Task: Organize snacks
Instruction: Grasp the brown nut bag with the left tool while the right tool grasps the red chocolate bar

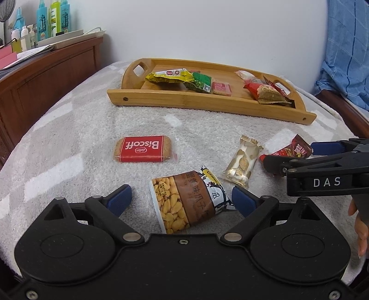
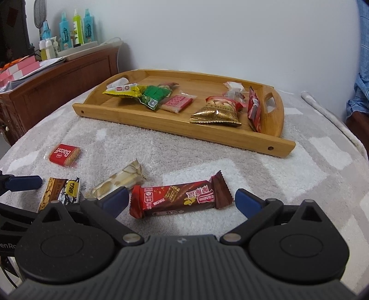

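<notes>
Straddling a seed-snack packet with its blue-padded jaws spread wide, the left gripper hangs low over a grey-and-white plush blanket; the pads stand clear of the wrapper on both sides, nothing gripped. Beside it, the right gripper is likewise agape around a red-and-brown chocolate wafer bar that lies flat between its pads, the left pad close by the bar's red end and the right pad just off the brown end, no squeeze visible. Part of a person's hand shows at the right edge of the left wrist view.

Between the two packets lies a clear-and-gold wrapped nougat candy, and farther out to the left a red Biscoff biscuit rests alone on the blanket.

Beyond these, a bamboo tray with cut-out handles already carries several snacks: a yellow packet, a green packet, a small pink-wrapped biscuit, a gold-and-red nut bag and a red packet propped against the tray's right end.

Behind, a wooden cabinet bears turquoise and green bottles against a pale wall.
</notes>
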